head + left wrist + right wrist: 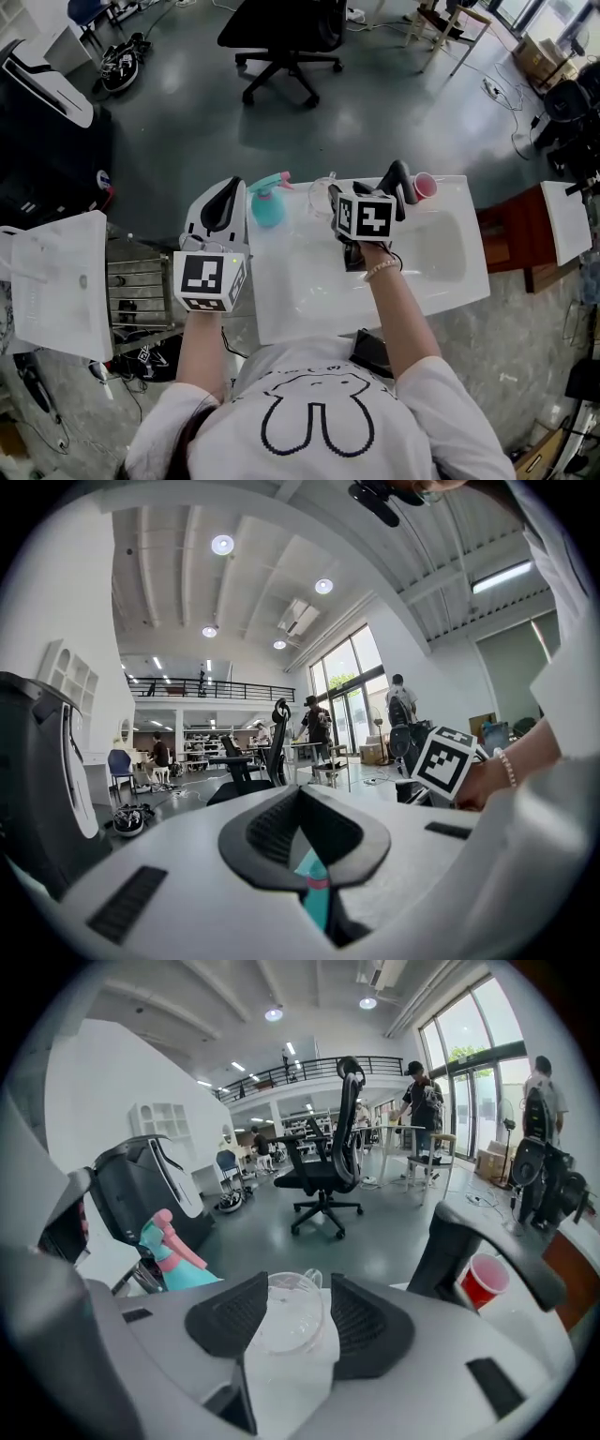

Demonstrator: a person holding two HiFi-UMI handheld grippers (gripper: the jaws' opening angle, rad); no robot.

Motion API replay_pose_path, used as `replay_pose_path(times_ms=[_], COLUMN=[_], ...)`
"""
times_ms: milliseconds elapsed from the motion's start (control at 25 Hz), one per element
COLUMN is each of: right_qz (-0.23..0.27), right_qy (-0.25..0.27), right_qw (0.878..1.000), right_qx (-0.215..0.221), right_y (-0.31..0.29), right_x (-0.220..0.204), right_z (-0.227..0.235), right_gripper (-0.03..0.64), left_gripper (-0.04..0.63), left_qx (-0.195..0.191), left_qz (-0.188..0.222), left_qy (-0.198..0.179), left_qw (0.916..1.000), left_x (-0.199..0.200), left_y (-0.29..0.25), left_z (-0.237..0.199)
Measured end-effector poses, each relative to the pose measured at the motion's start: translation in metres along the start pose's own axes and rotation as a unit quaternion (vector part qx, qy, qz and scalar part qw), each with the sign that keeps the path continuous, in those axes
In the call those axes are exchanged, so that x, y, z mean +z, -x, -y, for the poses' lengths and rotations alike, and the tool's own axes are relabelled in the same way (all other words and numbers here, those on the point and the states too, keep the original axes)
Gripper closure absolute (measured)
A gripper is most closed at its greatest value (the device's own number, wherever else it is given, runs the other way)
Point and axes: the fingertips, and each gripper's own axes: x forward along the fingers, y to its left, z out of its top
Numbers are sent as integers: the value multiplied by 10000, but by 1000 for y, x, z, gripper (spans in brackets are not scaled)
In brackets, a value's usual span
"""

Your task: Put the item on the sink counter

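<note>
A clear glass cup (321, 194) stands at the back edge of the white sink counter (441, 281). In the right gripper view the cup (291, 1312) sits upright between the jaws, which stand wide, one pad to each side of it. My right gripper (333, 200) is open there. A teal spray bottle (267, 202) with a pink trigger stands at the counter's back left corner. My left gripper (223, 201) hovers just left of the bottle, off the counter's edge, with its jaws together and nothing in them. The bottle (314, 897) shows as a teal sliver below the pads.
A black faucet (397, 178) and a red cup (425, 185) stand right of my right gripper. The sink basin (422, 248) lies under the right forearm. A wire rack (141, 281) and a white slab (56, 281) are at the left. An office chair (281, 37) stands beyond.
</note>
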Motion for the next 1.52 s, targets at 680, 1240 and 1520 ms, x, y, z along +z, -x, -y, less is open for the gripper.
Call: replay_pose_path(times_ms=[680,1240,1520], right_qz=[2446,3897,3820], right_qy=[614,1565,1938], right_qw=[9674,9075,9030], right_qx=[254,121,-321], right_y=[137,245,262], right_x=[55,74,82], right_z=[-15,-14,-18], right_gripper=[455,589,589], left_gripper=[586,586,586], left_qx=[-194,-240,-314], left_qz=[371,699,861], left_qy=[-47,-137,-226], left_qw=[9991,9972,9955], left_x=[39,69,81], left_y=[15,25,29], left_z=[24,40,45])
